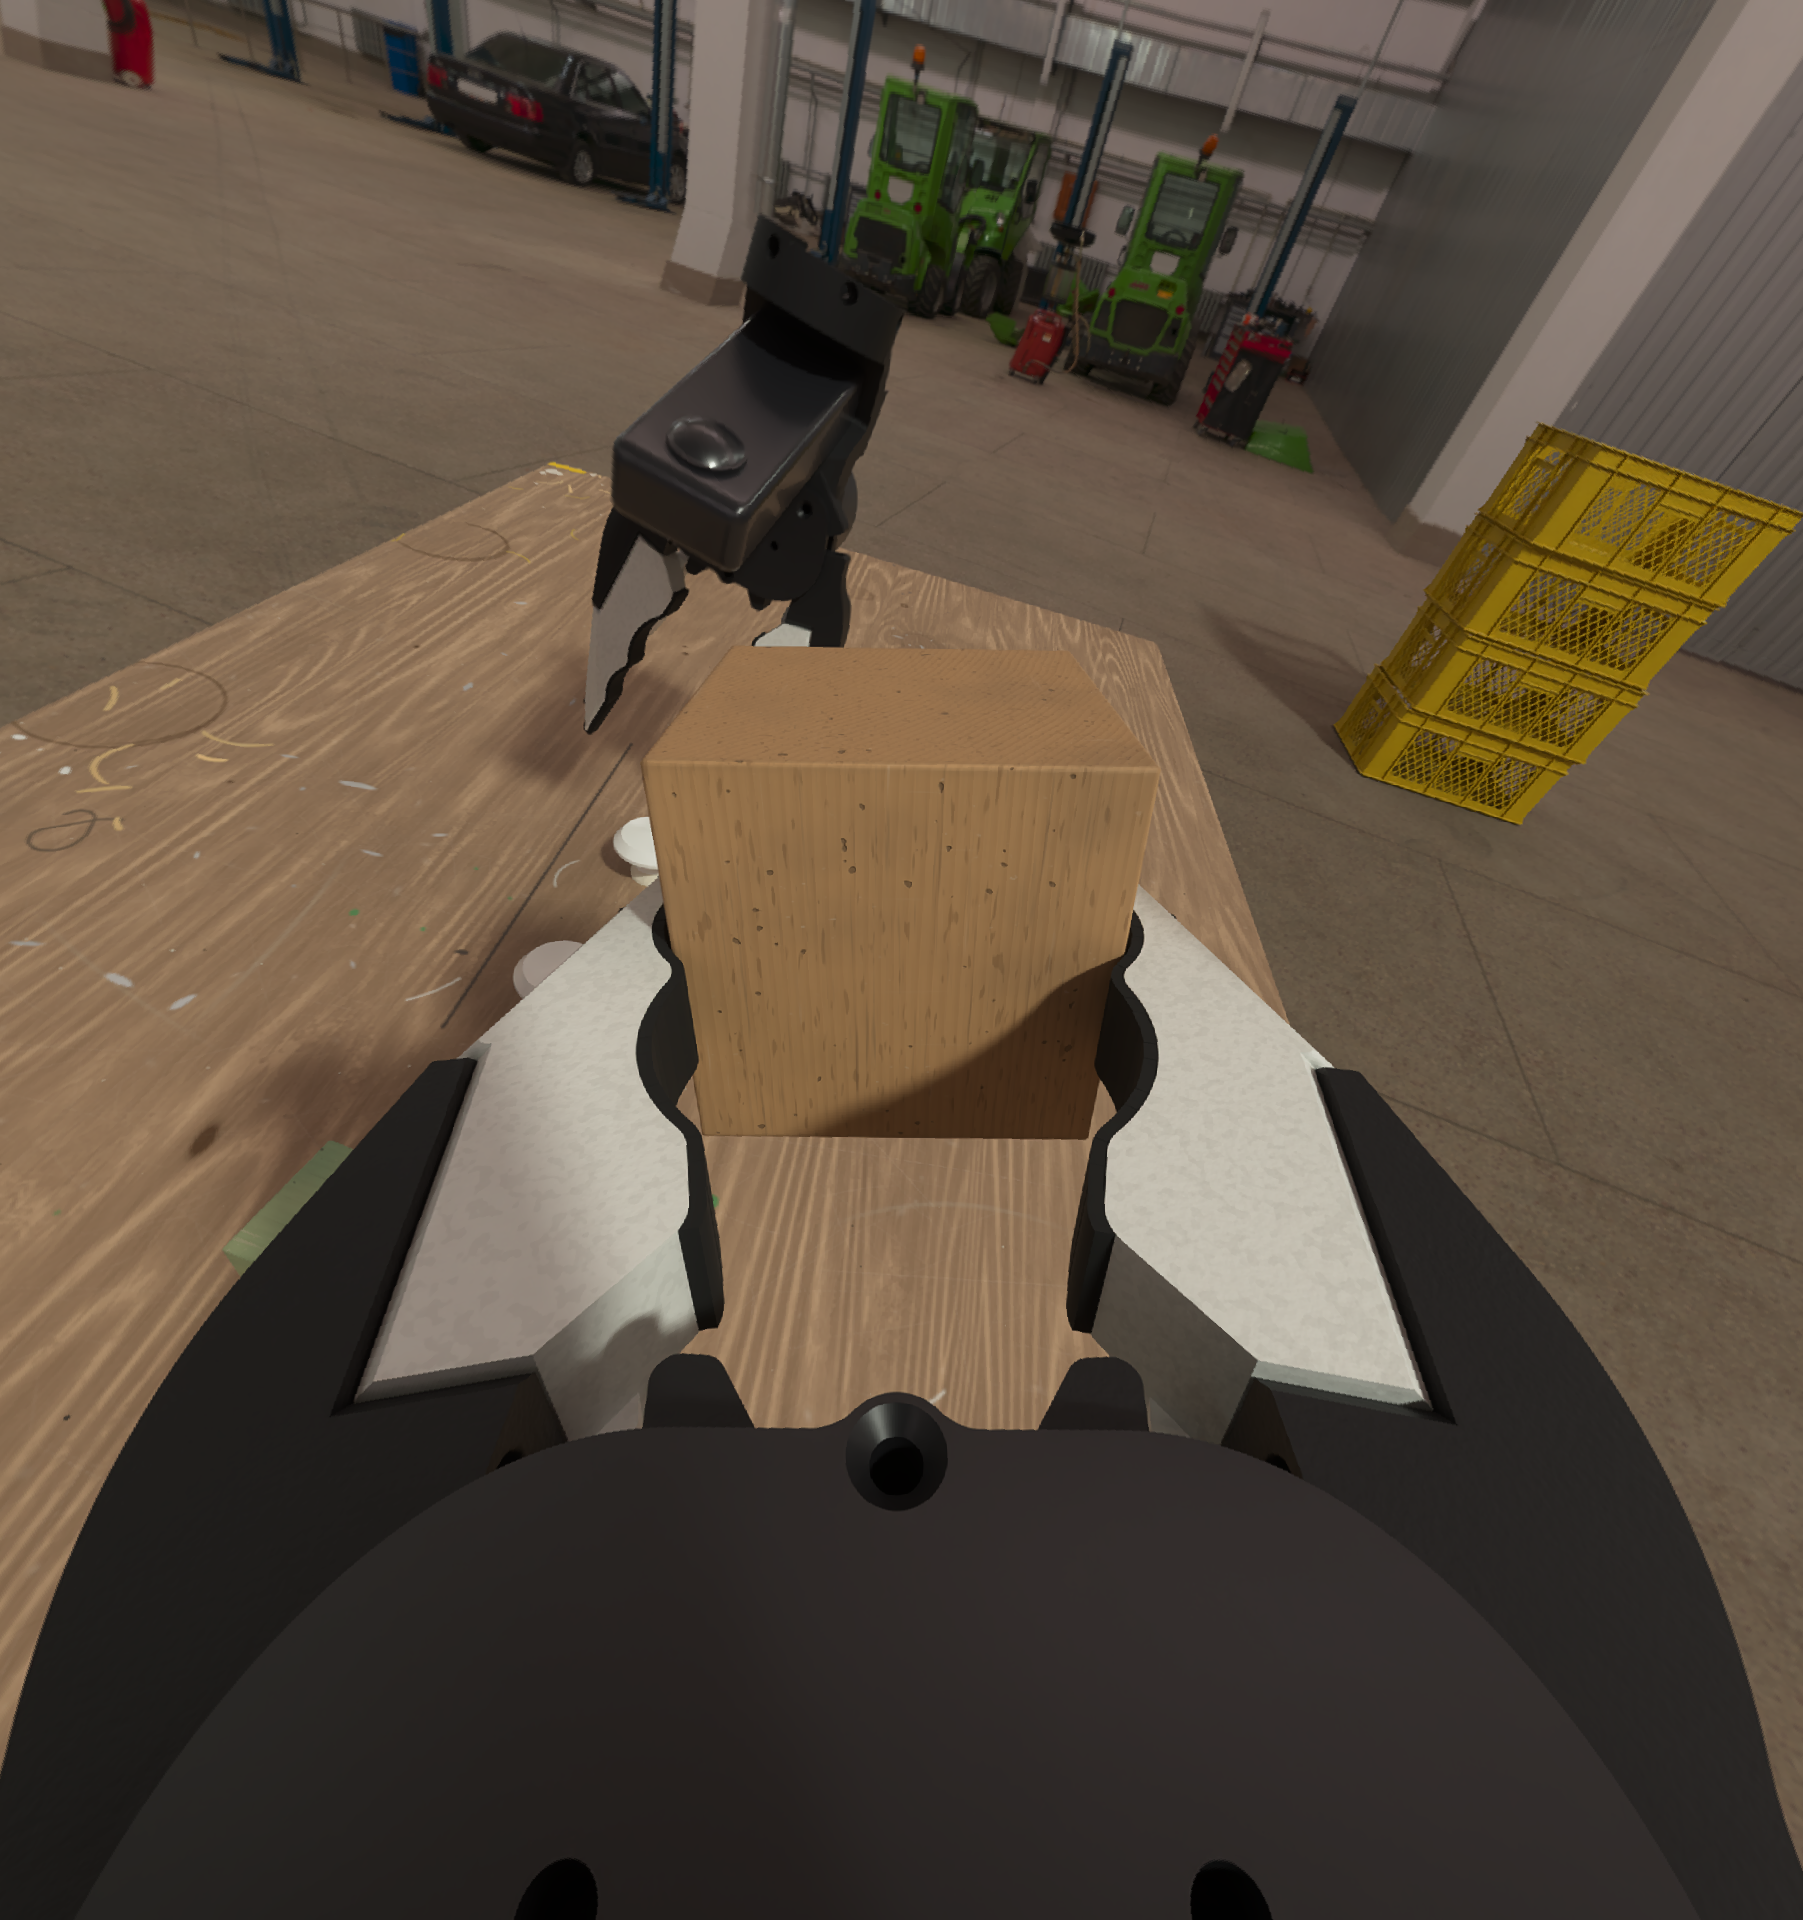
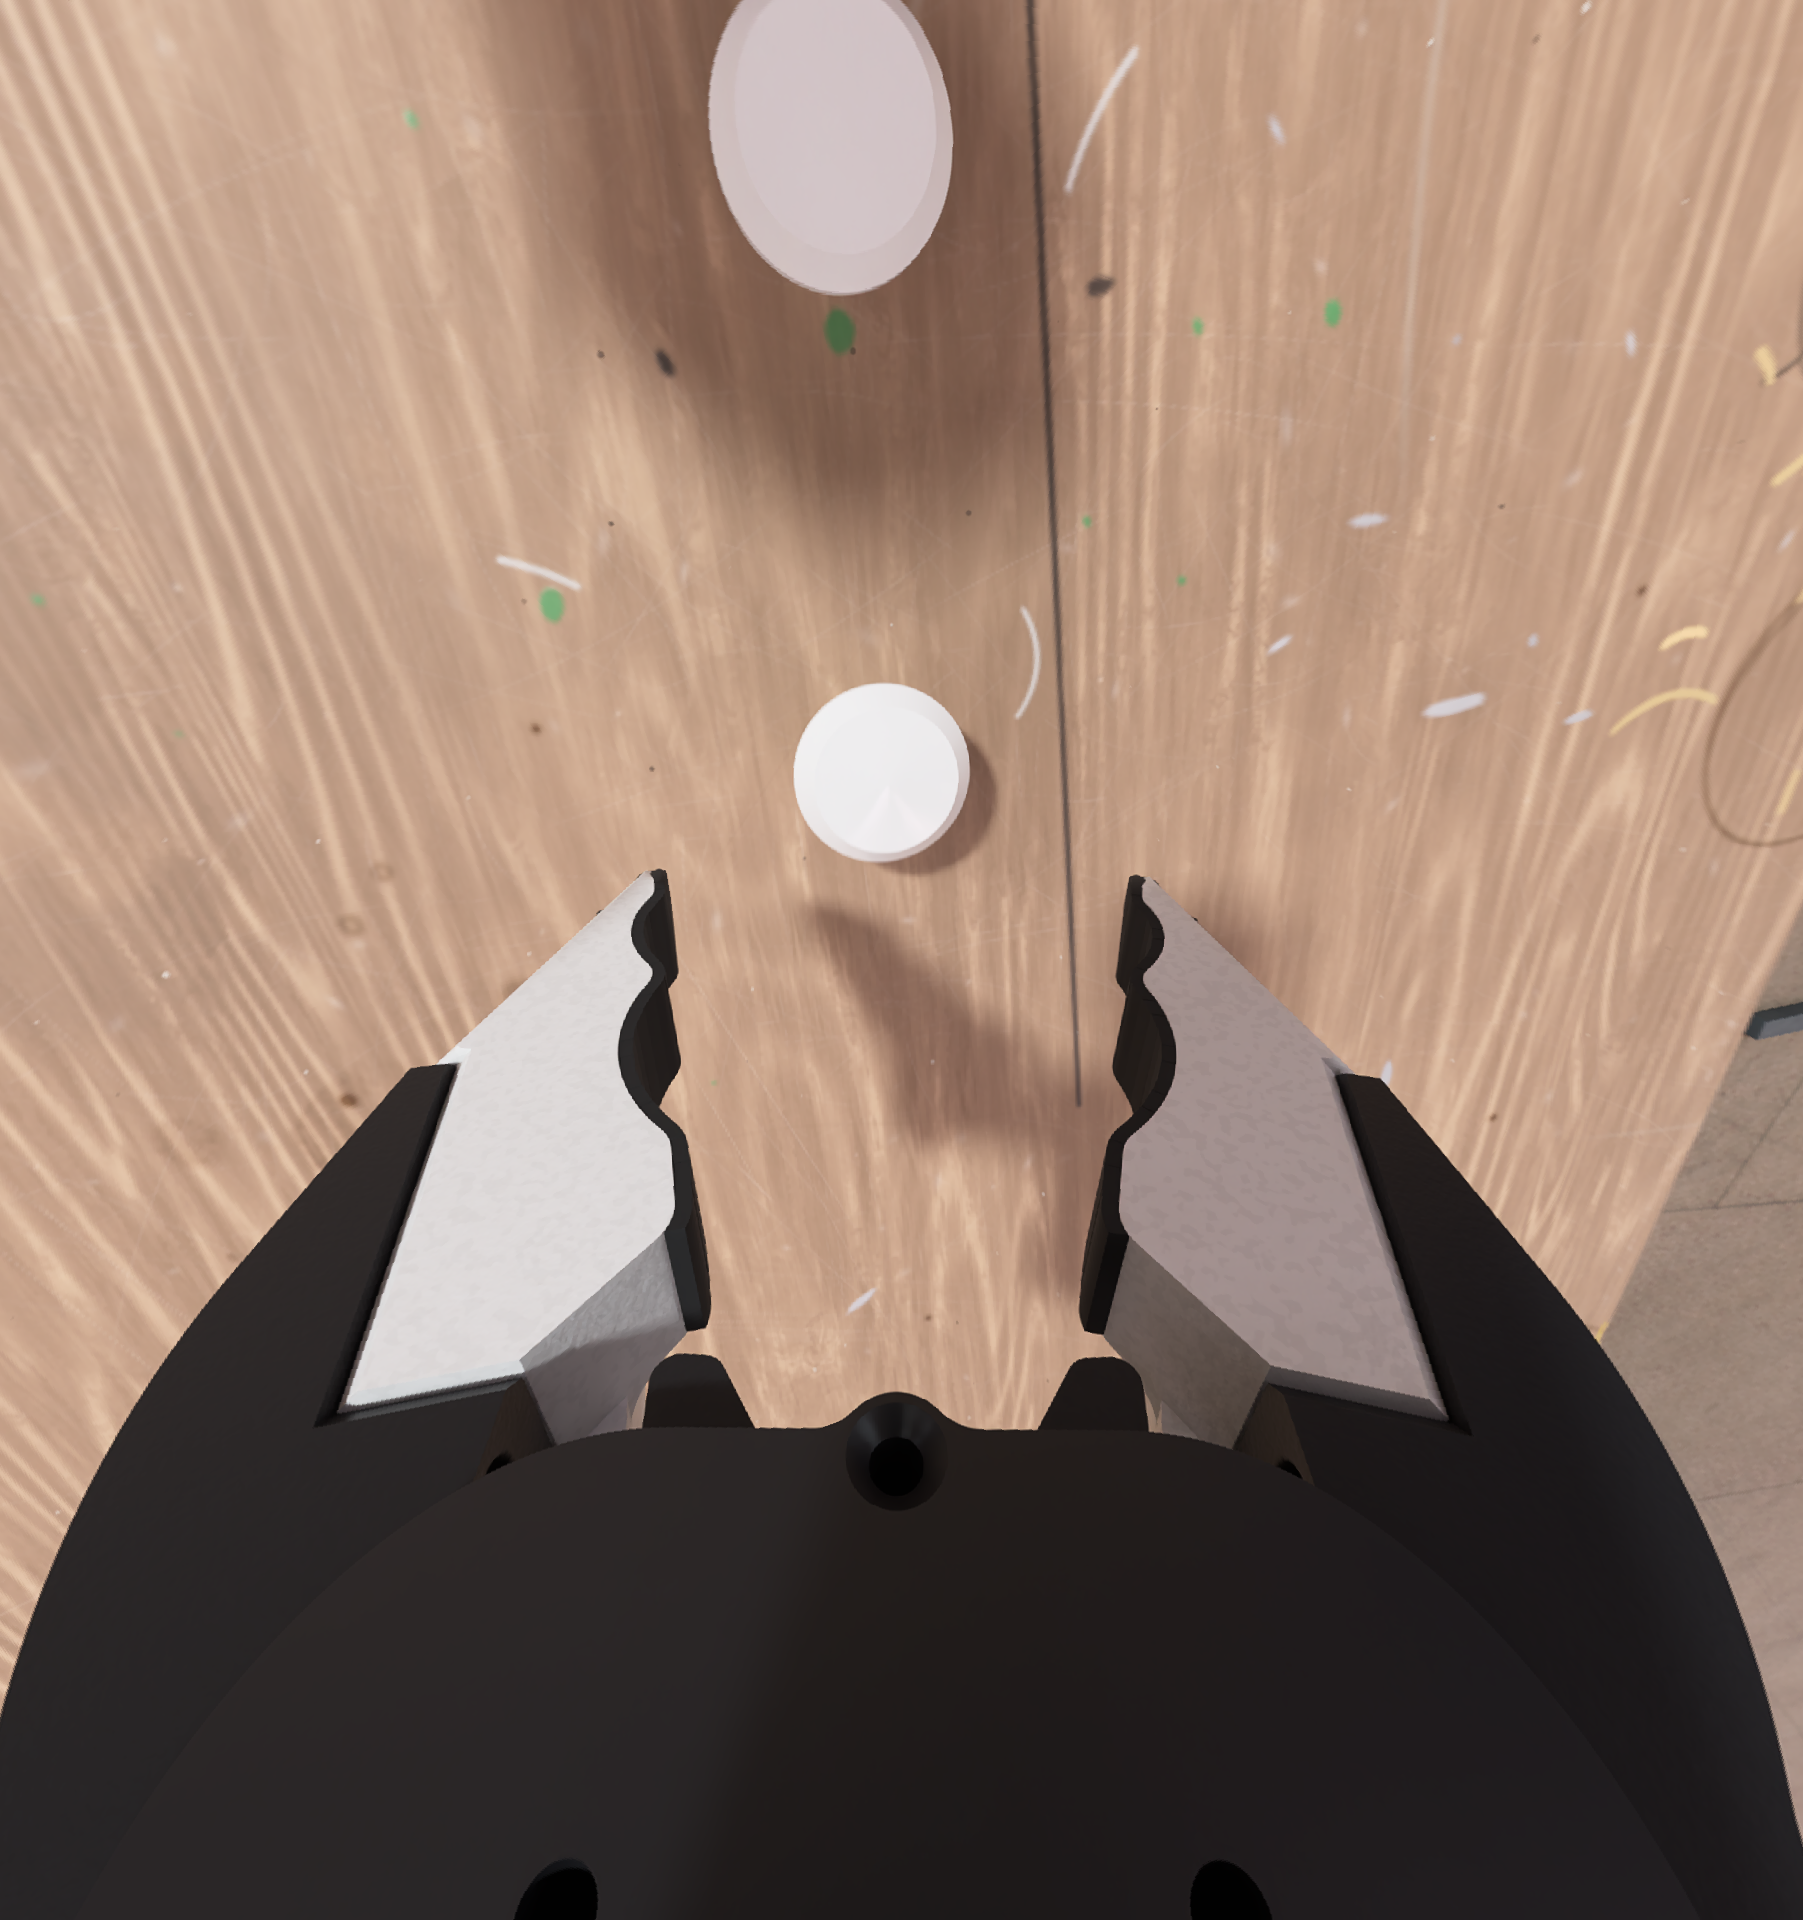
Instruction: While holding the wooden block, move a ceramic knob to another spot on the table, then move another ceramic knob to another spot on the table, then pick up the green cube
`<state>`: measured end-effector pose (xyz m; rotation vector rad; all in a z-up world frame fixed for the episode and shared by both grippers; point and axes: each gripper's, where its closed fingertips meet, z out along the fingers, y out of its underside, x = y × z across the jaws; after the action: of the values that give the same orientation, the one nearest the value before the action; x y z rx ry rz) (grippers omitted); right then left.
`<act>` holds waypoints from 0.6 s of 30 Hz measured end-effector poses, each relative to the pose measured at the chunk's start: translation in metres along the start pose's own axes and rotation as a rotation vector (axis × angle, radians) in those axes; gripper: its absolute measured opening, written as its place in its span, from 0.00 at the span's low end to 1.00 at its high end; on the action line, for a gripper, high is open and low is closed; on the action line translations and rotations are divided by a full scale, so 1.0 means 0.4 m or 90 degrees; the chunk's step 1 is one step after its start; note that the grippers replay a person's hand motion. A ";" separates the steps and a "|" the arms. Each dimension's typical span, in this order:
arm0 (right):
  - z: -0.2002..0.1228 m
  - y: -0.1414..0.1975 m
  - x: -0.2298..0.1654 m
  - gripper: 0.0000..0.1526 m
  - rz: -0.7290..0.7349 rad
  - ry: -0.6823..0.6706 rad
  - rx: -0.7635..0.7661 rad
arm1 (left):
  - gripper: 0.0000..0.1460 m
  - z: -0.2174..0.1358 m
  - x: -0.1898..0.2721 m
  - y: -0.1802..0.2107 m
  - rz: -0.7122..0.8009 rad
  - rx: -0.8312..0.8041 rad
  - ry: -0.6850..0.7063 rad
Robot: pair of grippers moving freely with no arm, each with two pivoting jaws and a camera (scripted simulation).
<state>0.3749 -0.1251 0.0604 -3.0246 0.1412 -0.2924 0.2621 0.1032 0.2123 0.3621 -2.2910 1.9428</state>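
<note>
My left gripper (image 1: pixel 897 925) is shut on the wooden block (image 1: pixel 897 883) and holds it above the wooden table (image 1: pixel 201 935). Two white ceramic knobs peek out beside its left finger, one (image 1: pixel 635 844) farther, one (image 1: pixel 544 964) nearer. A corner of the green cube (image 1: pixel 279 1216) shows at the left finger's outer edge. My right gripper (image 2: pixel 897 883) is open and empty, pointing down at the table. One knob (image 2: pixel 881 771) lies just ahead of its fingertips, the other knob (image 2: pixel 829 140) farther ahead. The right gripper also shows in the left wrist view (image 1: pixel 715 665), hovering beyond the block.
The table's far and right edges (image 1: pixel 1219 831) drop to a concrete floor. Stacked yellow crates (image 1: pixel 1562 634) stand off to the right. Green vehicles (image 1: pixel 1157 270) and a dark car (image 1: pixel 564 104) stand far behind. The tabletop carries paint flecks and pencil marks (image 2: pixel 1790 644).
</note>
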 end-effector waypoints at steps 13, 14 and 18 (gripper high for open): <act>0.118 0.001 -0.010 0.46 0.013 -0.061 -0.044 | 0.54 0.003 0.001 0.009 0.005 -0.016 0.001; 0.123 0.003 -0.012 0.42 0.016 -0.067 -0.049 | 0.54 0.004 0.001 0.010 0.005 -0.016 0.001; 0.120 0.006 -0.012 0.28 0.044 -0.079 -0.065 | 0.54 0.004 0.003 0.012 0.007 -0.020 0.001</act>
<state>0.3792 -0.1225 0.0122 -3.1185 0.2584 -0.0937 0.2598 0.1022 0.2078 0.3452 -2.3239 1.9086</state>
